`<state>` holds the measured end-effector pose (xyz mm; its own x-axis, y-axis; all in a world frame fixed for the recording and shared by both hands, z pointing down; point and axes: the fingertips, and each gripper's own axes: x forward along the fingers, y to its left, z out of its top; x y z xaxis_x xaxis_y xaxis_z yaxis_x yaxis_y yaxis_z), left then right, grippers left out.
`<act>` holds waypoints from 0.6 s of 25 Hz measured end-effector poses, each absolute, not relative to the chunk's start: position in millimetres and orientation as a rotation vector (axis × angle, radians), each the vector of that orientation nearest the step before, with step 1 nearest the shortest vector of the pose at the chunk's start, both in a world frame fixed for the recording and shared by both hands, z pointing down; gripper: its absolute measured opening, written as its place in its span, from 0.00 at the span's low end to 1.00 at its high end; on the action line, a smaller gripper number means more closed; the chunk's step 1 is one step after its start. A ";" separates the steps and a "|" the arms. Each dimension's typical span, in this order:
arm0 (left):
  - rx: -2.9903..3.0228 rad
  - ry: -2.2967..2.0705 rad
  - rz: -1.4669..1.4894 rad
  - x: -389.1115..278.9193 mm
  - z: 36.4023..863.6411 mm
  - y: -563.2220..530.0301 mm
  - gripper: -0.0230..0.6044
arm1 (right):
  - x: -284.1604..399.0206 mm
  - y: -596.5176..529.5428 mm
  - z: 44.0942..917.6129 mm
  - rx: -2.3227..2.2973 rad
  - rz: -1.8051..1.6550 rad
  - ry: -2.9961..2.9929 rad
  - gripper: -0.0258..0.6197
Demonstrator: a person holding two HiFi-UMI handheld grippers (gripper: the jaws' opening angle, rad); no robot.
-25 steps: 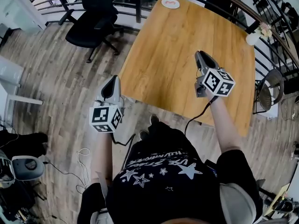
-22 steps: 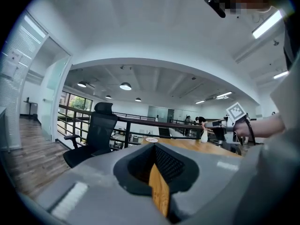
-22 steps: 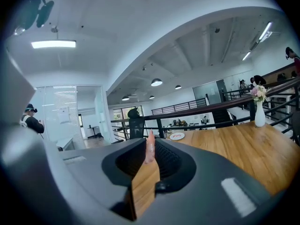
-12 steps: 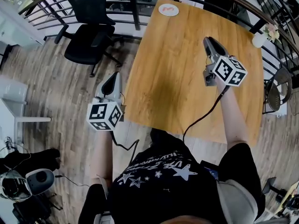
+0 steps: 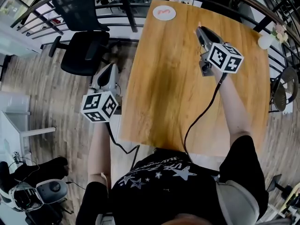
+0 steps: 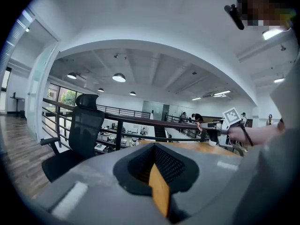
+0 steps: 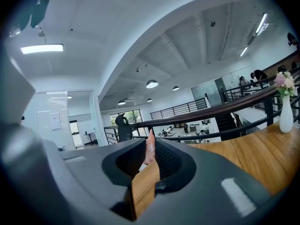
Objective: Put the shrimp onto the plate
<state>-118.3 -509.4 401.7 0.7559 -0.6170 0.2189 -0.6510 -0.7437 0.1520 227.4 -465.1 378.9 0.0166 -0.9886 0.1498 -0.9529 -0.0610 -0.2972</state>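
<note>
the right tool (image 5: 201, 31) hangs above the far half of the wooden surface (image 5: 164, 93), its tip pointing toward the far edge. in the right gripper view its jaws are pressed together on a thin pink piece, the shrimp (image 7: 150, 149), which stands upright between them with its upper end poking out above the jaws. the white plate (image 5: 171, 16) sits on the surface at the far edge, to the left of the right tool and apart from it. there is a small reddish mark on the plate that i cannot make out. a black cable (image 5: 197, 121) runs from the right tool back across the surface to its near edge.

the left tool (image 5: 110, 68) is held off the left edge of the surface, over the wood floor (image 5: 47, 93) and near a black office chair (image 5: 79, 55). in the left gripper view its jaws (image 6: 154, 146) meet at the tips with nothing between them; only a strip of the surface shows through the gap below.

a white vase (image 7: 286, 111) with flowers stands at the far right corner of the surface, beside a dark railing (image 7: 211, 114).
</note>
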 end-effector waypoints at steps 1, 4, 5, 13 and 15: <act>2.735 -0.999 0.233 -112.5 402.3 -517.5 0.04 | 232.4 -475.6 380.1 -2.159 -0.488 2.076 0.14; 2.736 -0.988 0.254 -94.7 406.5 -540.4 0.04 | 244.7 -505.9 387.9 -2.160 -0.516 2.085 0.14; 2.737 -0.983 0.262 -88.1 408.4 -547.6 0.04 | 248.1 -514.9 392.0 -2.161 -0.529 2.087 0.14; 2.744 -0.917 0.311 -33.3 429.6 -602.0 0.04 | 271.0 -577.5 431.7 -2.189 -0.617 2.093 0.14; 2.745 -0.891 0.329 -18.3 438.3 -613.6 0.04 | 279.7 -592.2 443.7 -2.206 -0.636 2.089 0.14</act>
<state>-18.3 -613.6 438.3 0.7893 -0.5448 0.2831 -0.5980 -0.7867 0.1534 279.7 -592.2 443.7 0.0106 -0.9641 0.2654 -0.9484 -0.0938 -0.3028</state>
